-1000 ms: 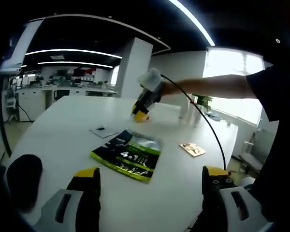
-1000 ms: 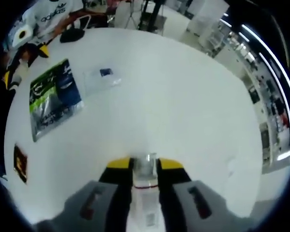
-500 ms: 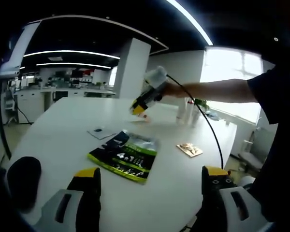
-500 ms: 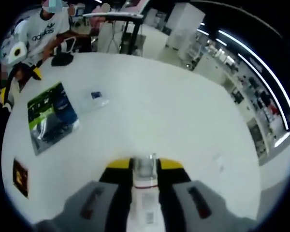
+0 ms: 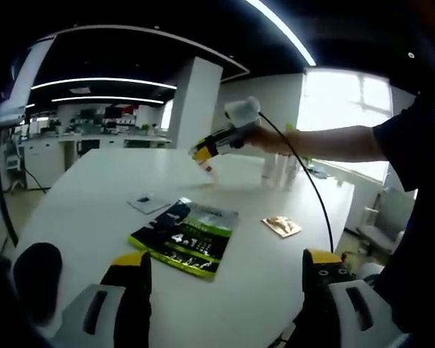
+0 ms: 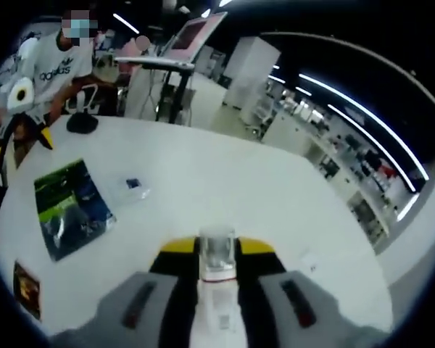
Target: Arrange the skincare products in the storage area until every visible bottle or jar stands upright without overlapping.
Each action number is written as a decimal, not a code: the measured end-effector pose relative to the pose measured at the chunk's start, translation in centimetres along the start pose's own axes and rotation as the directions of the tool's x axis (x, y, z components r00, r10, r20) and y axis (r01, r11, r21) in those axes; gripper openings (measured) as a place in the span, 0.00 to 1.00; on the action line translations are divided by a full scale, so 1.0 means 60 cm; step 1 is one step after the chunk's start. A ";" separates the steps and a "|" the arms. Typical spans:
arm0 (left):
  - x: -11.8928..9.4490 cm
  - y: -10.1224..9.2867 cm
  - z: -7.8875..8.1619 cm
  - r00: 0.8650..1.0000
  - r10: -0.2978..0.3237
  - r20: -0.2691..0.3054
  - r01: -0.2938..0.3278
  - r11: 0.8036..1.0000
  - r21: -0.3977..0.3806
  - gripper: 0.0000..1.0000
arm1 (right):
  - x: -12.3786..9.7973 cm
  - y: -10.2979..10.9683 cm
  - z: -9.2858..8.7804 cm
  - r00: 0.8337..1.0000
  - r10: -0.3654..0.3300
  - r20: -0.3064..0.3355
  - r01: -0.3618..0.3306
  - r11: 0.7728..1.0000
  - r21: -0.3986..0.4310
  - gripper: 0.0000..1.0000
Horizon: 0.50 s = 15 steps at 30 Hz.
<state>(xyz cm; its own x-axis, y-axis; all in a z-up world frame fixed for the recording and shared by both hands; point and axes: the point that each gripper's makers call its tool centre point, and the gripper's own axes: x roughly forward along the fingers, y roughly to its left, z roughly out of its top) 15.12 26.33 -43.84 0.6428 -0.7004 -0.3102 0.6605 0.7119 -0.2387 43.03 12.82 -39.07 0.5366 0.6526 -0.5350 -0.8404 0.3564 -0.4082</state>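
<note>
Bottle (image 6: 217, 290) sat clamped between the right gripper's (image 6: 217, 254) jaws, long axis along them, lifted above the white bench (image 6: 239, 188), while the left gripper (image 5: 221, 272) stayed wide open, holding nothing.

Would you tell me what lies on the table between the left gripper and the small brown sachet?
In the left gripper view, only bare white table lies between the left gripper and the brown sachet; the green-and-black pouch lies off to one side.

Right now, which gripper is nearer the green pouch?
Left. The left gripper hovers open just short of the green pouch; the right gripper, holding a bottle, is raised beyond it.
</note>
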 end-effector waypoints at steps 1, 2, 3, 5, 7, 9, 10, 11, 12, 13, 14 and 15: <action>0.000 0.000 0.000 1.000 0.000 -0.001 0.000 1.000 0.002 0.87 | -0.001 0.001 0.002 1.000 -0.009 0.010 0.009 1.000 0.004 0.17; 0.000 -0.001 0.001 1.000 0.000 -0.002 0.000 1.000 0.003 0.87 | -0.002 0.002 0.002 1.000 -0.018 0.017 0.018 1.000 0.005 0.17; 0.001 -0.002 0.002 1.000 -0.001 -0.002 0.001 1.000 0.004 0.87 | -0.003 0.003 0.003 0.999 -0.021 0.026 0.021 1.000 0.014 0.17; 0.002 -0.004 0.003 1.000 -0.004 -0.002 0.004 1.000 0.006 0.87 | -0.003 0.006 0.004 0.998 -0.029 0.049 0.026 0.999 0.045 0.17; 0.004 -0.006 0.003 1.000 -0.006 -0.006 0.006 1.000 0.008 0.87 | -0.002 0.011 0.002 0.998 -0.026 0.054 0.023 0.998 0.057 0.17; 0.004 -0.006 0.003 1.000 -0.005 -0.010 0.005 1.000 0.005 0.88 | -0.004 0.015 0.001 0.998 -0.033 0.061 0.029 0.998 0.064 0.17; 0.004 -0.006 0.004 1.000 -0.005 -0.009 0.005 1.000 0.008 0.88 | -0.006 0.017 0.002 0.997 -0.039 0.070 0.034 0.997 0.067 0.17; 0.005 -0.006 0.005 1.000 -0.005 -0.008 0.005 1.000 0.008 0.88 | -0.008 0.018 0.005 0.996 -0.045 0.080 0.039 0.997 0.072 0.17; 0.004 -0.006 0.005 1.000 -0.005 -0.008 0.005 1.000 0.008 0.88 | -0.009 0.017 0.007 0.995 -0.052 0.089 0.045 0.996 0.078 0.17; 0.005 -0.006 0.005 1.000 -0.005 -0.009 0.005 1.000 0.009 0.88 | -0.012 0.016 0.010 0.992 -0.065 0.105 0.055 0.994 0.089 0.17; 0.005 -0.006 0.004 1.000 -0.005 -0.012 0.005 1.000 0.010 0.88 | -0.015 0.014 0.014 0.990 -0.075 0.119 0.062 0.992 0.109 0.17; 0.005 -0.007 0.004 1.000 -0.005 -0.011 0.005 1.000 0.011 0.88 | -0.019 0.011 0.018 0.987 -0.090 0.133 0.074 0.990 0.122 0.17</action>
<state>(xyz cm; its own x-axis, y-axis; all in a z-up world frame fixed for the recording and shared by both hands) 15.15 25.83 -43.59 0.6351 -0.7036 -0.3187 0.6683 0.7074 -0.2300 41.81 13.03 -37.96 0.5951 0.7012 -0.3926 -0.8015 0.4824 -0.3533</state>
